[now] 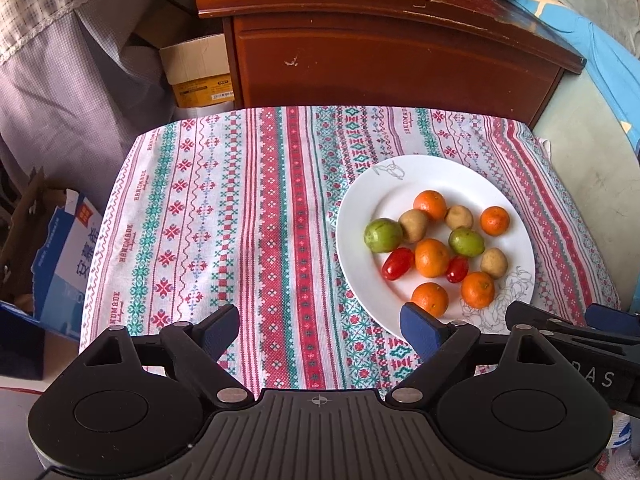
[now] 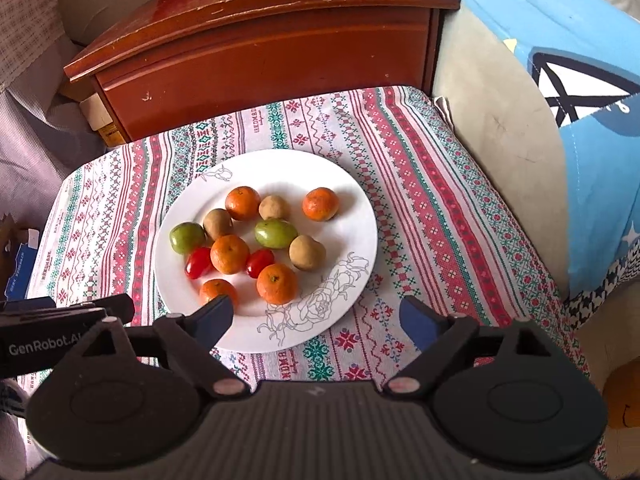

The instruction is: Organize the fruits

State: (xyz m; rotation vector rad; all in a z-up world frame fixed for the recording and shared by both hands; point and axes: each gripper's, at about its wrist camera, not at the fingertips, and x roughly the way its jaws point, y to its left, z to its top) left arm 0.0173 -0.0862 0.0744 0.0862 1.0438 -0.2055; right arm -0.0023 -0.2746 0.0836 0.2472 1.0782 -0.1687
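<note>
Plate (image 2: 362, 216): white, with a line-drawn flower on the near rim; sits on the right half of the cloth (image 1: 224, 216), carrying all the fruit in one mixed heap.
Oranges: five small ones, scattered; the nearest (image 2: 277, 283) sits by the flower drawing, another (image 2: 218, 292) lies at the near left, partly behind a finger of the right gripper.
Tomatoes: two red, one (image 2: 199, 263) at the left of the heap, one (image 2: 260, 263) in the middle, each touching the central orange (image 2: 229, 254).
Green fruit: two, one (image 2: 186, 237) at the left edge of the heap, one (image 2: 276, 233) in the centre.
Brown fruit: three (image 2: 307, 253), dull-skinned, kind not certain.
Left gripper (image 1: 320, 326): spread wide, holding nothing, over bare cloth just left of the plate.
Right gripper (image 2: 316, 318): spread wide, holding nothing, over the plate's near rim.
Progress: no sorting apparent; kinds fully mixed.
Risk, rolling: fruit are round and packed touching; lifting one may nudge neighbours, and the plate's shallow rim would likely not stop them.
Risk, crushing: tomatoes look soft; a hard squeeze could split the skin.
Risk, double pick: wide jaws over a tight cluster may catch two fruit, or pinch one off-centre so it squirts out.
Risk, plate: a finger pressing on the rim could tip or slide it on the cloth.
Risk, collision: the grippers sit just beside each other near the plate; both reaching in could clash.
Surroundings: wooden cabinet (image 1: 392, 56) beyond the far edge; a fruit rolling off would be awkward to recover.
</note>
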